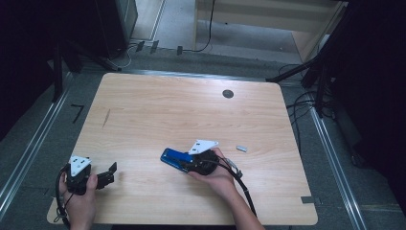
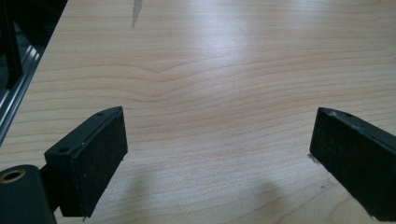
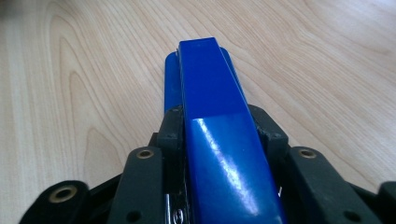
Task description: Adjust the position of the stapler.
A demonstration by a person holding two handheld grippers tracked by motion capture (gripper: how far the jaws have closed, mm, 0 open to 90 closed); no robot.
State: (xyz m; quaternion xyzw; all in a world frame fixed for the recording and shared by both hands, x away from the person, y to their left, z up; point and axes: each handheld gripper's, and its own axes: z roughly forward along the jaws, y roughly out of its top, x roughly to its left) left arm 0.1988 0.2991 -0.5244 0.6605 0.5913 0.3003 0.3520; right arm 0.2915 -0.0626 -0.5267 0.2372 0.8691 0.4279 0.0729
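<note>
Right tool (image 3: 219, 140) clamps blue stapler (image 3: 210, 93) lengthwise, nose pointing away; left tool (image 2: 219, 154) gapes.

The long blue glossy plastic stapler (image 3: 219, 140) gleams smooth, the pale wood-grain tabletop (image 1: 158, 110) looks satin-smooth, and the left hand-held gripper (image 2: 219, 154) carries matt black, faintly rough pads (image 2: 100, 163).

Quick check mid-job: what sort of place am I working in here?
Likely a lab or recording workspace: a bare wooden table with a cable hole, black stands beside it, and cables trailing over the floor.
</note>
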